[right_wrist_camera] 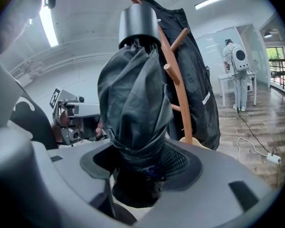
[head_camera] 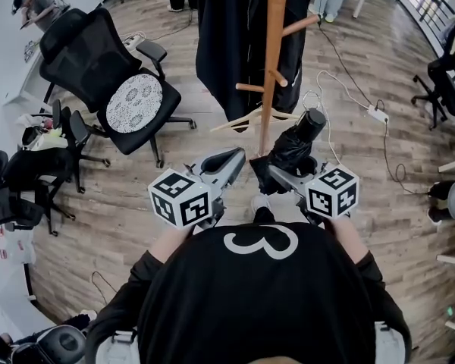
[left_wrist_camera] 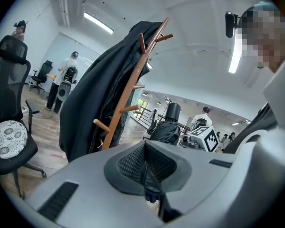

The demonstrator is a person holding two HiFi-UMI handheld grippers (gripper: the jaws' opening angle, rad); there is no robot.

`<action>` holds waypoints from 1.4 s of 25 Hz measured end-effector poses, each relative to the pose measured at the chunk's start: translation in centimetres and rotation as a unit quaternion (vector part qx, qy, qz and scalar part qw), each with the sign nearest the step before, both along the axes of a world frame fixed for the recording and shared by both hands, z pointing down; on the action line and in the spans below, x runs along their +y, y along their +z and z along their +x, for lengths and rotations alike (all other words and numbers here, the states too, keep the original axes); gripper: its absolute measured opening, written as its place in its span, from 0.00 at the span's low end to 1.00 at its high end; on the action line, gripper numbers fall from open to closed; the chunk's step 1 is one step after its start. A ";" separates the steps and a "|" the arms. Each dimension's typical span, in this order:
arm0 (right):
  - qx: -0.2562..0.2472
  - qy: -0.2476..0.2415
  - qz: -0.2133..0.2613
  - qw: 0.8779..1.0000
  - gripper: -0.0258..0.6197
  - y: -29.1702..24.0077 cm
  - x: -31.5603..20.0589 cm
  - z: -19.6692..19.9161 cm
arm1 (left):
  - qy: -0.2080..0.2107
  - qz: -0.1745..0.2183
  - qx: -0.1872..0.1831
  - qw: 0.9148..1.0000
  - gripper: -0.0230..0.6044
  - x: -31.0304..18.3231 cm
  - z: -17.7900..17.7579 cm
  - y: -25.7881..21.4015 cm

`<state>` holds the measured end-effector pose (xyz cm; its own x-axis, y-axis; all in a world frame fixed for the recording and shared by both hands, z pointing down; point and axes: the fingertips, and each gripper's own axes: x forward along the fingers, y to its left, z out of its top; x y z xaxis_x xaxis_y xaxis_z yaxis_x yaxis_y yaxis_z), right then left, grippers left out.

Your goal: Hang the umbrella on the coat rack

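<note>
Clamping the right gripper (right_wrist_camera: 140,164) on the folded black umbrella (right_wrist_camera: 133,96), with its fingers (right_wrist_camera: 180,161) pressing in from both sides on the narrow, bunched fabric near the lower end. Holding the umbrella roughly upright in the right gripper view, with the black cylindrical cap topmost and loose fabric bulging out between cap and fingers. Carrying it in the air in front of the person's chest, close to the wooden coat rack (head_camera: 272,59) and not hanging from any peg. Whether it touches the pole cannot be told. Showing it in the head view just right of the pole's lower end, tilted away from the body, over the wood-plank floor (head_camera: 212,203).

Holding the left gripper (left_wrist_camera: 145,159) alongside, near the right gripper but apart from it. Pressing its fingers (left_wrist_camera: 128,163) together with nothing between them, and aiming them up past the rack.

Working beside a long black coat (head_camera: 231,36) draped from the upper pegs on the pole's left, and a pale hanger (head_camera: 252,117) low on the pole. Facing several short pegs sticking out bare. Standing well apart from a black mesh office chair (head_camera: 98,63) on the left, topped with a round patterned cushion (head_camera: 134,102). Looking down, on the right, at a white cable running across the floor to a power strip (head_camera: 378,114).
</note>
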<state>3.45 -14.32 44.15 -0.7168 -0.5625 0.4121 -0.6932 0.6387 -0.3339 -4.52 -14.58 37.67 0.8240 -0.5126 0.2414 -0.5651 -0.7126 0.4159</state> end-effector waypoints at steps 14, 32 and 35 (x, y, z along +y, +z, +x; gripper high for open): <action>0.009 -0.022 -0.021 0.999 0.46 1.7 -3.6 0.2 | -0.023 -0.023 0.008 0.999 0.06 -3.2 0.5 1.8; 0.017 -0.056 -0.057 0.997 0.46 4.7 -5.7 -1.0 | -0.046 -0.056 0.003 0.997 0.06 -5.2 -0.1 3.9; 0.015 -0.059 -0.063 0.996 0.46 5.1 -5.9 -1.2 | -0.045 -0.059 0.000 0.997 0.06 -5.3 -0.1 4.1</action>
